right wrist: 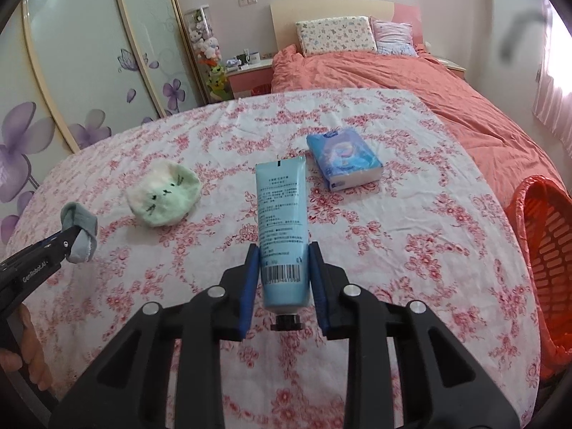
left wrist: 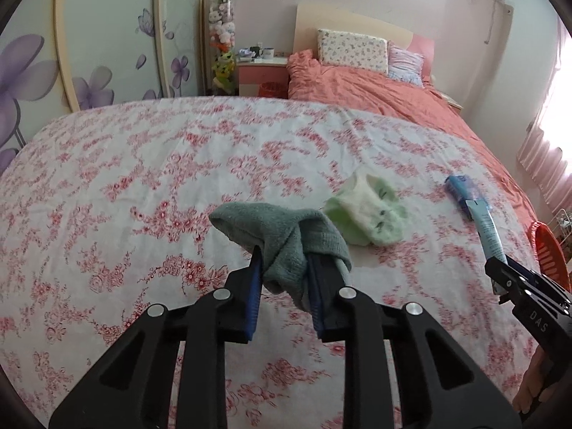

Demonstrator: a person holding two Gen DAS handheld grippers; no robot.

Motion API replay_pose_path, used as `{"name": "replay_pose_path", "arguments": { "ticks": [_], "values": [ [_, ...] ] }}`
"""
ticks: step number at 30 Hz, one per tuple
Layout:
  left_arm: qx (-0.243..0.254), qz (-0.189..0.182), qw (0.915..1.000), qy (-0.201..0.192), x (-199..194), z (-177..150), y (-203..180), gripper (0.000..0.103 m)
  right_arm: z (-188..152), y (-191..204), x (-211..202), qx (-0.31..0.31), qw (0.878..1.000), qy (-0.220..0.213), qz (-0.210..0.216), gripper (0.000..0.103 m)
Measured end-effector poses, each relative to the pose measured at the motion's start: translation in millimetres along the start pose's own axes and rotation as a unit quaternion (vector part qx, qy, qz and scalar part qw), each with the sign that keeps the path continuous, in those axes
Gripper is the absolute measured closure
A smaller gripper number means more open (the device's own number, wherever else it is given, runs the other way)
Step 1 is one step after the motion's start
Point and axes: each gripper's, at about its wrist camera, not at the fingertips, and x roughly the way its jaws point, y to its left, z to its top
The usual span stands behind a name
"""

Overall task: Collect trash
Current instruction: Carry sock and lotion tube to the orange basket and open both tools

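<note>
**Both tongs loaded above the bed**

The left tongs [left wrist: 286, 268] clamp a limp grey-green knit sock [left wrist: 286, 236]. The right tongs [right wrist: 284, 268] clamp a smooth blue tube [right wrist: 282, 207], cap down. A fuzzy green sock [right wrist: 164, 195] and glossy tissue pack [right wrist: 343, 161] lie apart on the floral sheet [right wrist: 411, 250]. An orange slotted basket [right wrist: 547, 250] stands at the sheet's right edge.

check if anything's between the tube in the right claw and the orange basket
Nothing visible. The right claw holds the blue tube above the bedspread; the orange basket sits off the bed's right edge, with only bare floral sheet between.
</note>
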Motion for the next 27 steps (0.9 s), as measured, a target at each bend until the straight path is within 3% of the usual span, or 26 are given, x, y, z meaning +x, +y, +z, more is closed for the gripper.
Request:
{"name": "replay_pose_path", "arguments": {
  "ticks": [7,13,22,27],
  "values": [
    [0.026,-0.029,0.9991,-0.018,-25,4,-32,0.079,0,-16,-41,0.015,0.999,-0.036,0.002,0.075],
    [0.053,-0.063,0.996,-0.035,-45,6,-70,0.079,-3,-42,-84,0.032,0.995,-0.086,-0.027,0.075],
    [0.102,-0.126,0.9852,-0.056,-66,8,-143,0.079,-11,-105,-135,0.081,0.986,-0.132,-0.064,0.075],
    [0.123,-0.175,0.9753,-0.054,-68,8,-188,0.079,-18,-140,-153,0.108,0.979,-0.148,-0.087,0.075]
  ]
}}
